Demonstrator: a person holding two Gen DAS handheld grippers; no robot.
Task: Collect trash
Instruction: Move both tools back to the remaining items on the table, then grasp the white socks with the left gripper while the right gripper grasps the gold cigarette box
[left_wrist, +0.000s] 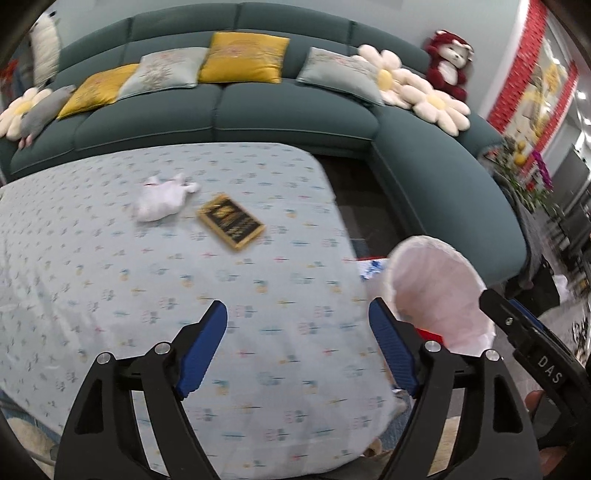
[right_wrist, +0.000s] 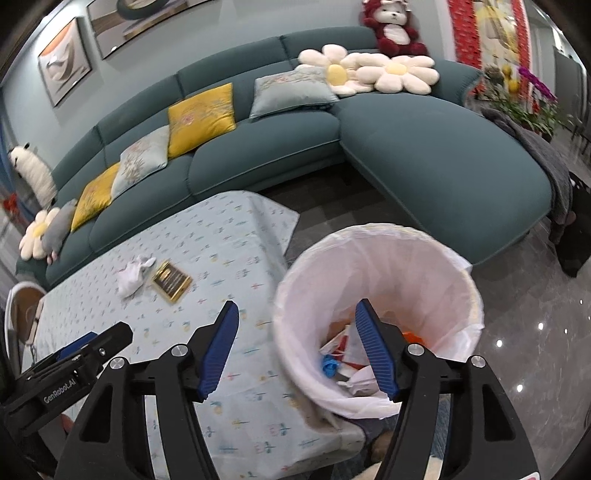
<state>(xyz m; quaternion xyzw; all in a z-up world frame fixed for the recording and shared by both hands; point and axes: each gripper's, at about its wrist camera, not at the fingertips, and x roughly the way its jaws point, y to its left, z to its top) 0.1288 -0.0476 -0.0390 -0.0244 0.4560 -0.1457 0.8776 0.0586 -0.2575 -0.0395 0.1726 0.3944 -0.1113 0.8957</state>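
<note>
A crumpled white tissue (left_wrist: 162, 197) lies on the tablecloth (left_wrist: 110, 295), well ahead of the left gripper (left_wrist: 297, 347) and a little to its left. Just beside it, on the side nearer the bin, sits a flat black-and-gold packet (left_wrist: 232, 221); whether that counts as trash I cannot tell.

The bin with the white liner (right_wrist: 376, 258) stands off the table's corner, directly under the right gripper (right_wrist: 295, 347). Wrappers and a blue scrap (right_wrist: 328, 365) show at its bottom.

Both tongs are spread wide with nothing between the blue pads, so this looks like the gap between a drop and the next pick.

The likely next move is a long reach forward to the tissue. It is soft and loose, so the pads should close low around its bulk, clear of the cloth.

Beyond the table runs the teal sofa (left_wrist: 258, 110) with its cushions.
</note>
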